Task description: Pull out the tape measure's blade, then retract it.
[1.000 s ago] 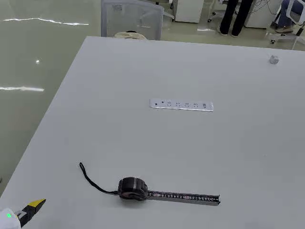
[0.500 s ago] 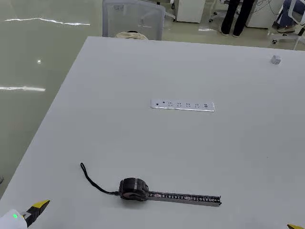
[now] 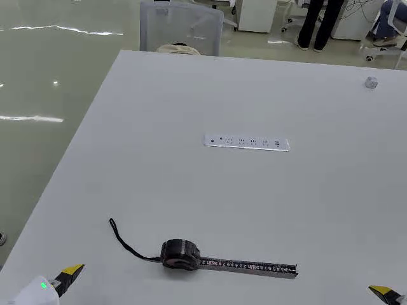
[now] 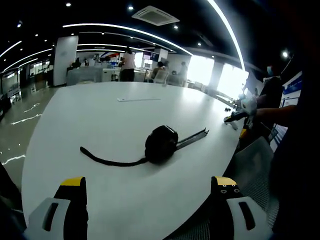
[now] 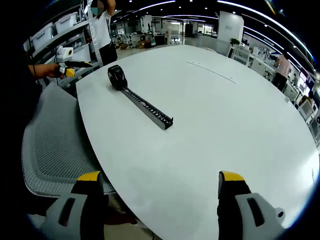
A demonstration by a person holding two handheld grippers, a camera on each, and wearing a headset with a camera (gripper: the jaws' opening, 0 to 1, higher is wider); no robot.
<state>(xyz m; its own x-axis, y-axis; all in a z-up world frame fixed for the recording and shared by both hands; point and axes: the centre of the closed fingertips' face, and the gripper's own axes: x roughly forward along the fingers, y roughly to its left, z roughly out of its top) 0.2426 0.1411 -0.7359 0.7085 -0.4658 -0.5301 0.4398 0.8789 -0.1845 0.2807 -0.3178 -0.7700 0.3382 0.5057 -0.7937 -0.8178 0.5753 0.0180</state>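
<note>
A black tape measure [image 3: 180, 253] lies near the front of the white table [image 3: 254, 95], its blade [image 3: 249, 267] pulled out flat to the right and a black wrist strap [image 3: 127, 240] trailing left. My left gripper [image 4: 150, 200] is open, a short way from the case [image 4: 161, 144], with nothing between its yellow-tipped fingers [image 4: 75, 187]. One yellow tip [image 3: 71, 273] peeks in at the lower left of the head view. My right gripper [image 5: 160, 192] is open too, facing the blade's end hook [image 5: 167, 123] from some distance; its tip [image 3: 381, 292] shows at the lower right.
A white power strip [image 3: 247, 143] lies mid-table. A small grey object [image 3: 371, 82] sits at the far right. A mesh chair [image 3: 181, 28] stands behind the far edge. People stand in the background, and shiny floor lies left of the table.
Both yellow gripper tips have crept further into the head view from the bottom corners. The tape measure lies as before; the small shift in the picture is the camera's.
</note>
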